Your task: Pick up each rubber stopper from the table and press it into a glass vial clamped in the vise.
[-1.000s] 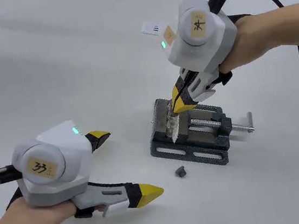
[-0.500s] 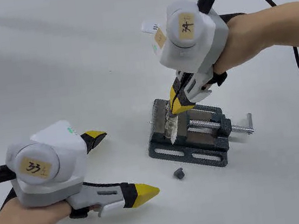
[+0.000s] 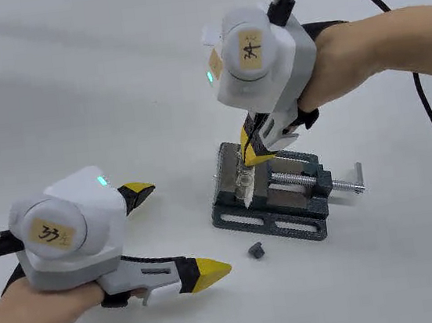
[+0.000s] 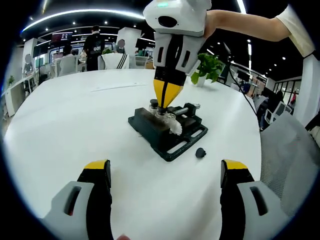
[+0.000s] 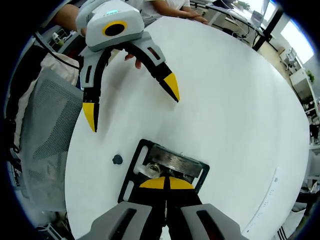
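1. Spanning the scene: white table (image 3: 73,92).
2. left gripper (image 3: 181,227): jaws spread wide, nothing between them, low over the table, left of the vise.
3. right gripper (image 3: 253,155): jaws pressed together, tips pointing down at the vial's top.
4. vise (image 3: 272,202): dark, mid-table, clamping the vial.
5. glass vial (image 3: 243,180): upright in the vise.
6. rubber stopper (image 3: 255,250): loose on the table, just beside the vise base.
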`<act>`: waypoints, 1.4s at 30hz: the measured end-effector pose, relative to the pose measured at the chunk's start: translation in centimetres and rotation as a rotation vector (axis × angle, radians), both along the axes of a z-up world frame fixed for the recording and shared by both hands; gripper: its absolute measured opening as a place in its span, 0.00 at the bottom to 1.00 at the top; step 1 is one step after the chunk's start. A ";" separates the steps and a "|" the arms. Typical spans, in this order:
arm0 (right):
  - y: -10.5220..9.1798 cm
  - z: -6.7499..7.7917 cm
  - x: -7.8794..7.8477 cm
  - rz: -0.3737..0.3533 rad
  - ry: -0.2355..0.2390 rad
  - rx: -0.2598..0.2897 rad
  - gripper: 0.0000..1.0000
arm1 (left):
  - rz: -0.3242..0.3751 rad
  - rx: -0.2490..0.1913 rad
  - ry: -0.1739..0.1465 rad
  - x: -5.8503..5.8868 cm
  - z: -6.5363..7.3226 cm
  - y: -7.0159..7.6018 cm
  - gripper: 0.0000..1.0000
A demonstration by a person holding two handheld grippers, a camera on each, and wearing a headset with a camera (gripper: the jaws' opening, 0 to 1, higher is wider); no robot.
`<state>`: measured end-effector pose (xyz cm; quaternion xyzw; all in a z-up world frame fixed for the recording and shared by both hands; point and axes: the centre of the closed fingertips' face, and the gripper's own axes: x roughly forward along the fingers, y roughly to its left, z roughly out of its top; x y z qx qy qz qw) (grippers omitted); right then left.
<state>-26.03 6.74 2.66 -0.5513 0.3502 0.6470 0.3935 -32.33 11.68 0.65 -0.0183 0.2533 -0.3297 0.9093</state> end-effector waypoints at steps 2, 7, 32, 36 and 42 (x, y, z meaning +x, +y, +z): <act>0.0 0.0 -0.1 0.021 -0.010 0.003 0.00 | 0.000 0.002 0.000 0.0 0.1 0.0 0.90; -0.1 0.0 0.0 0.010 -0.031 0.011 0.00 | 0.000 0.007 -0.012 0.1 0.6 0.2 0.90; 0.1 0.1 0.7 -0.116 0.019 0.153 0.00 | -0.006 0.055 -0.072 1.1 3.8 0.1 0.90; 0.1 0.0 0.8 -0.108 0.018 0.181 0.00 | -0.008 0.057 -0.080 1.2 3.9 0.1 0.90; 0.2 0.0 0.9 -0.122 0.016 0.215 0.00 | -0.004 0.056 -0.083 1.2 4.1 0.0 0.90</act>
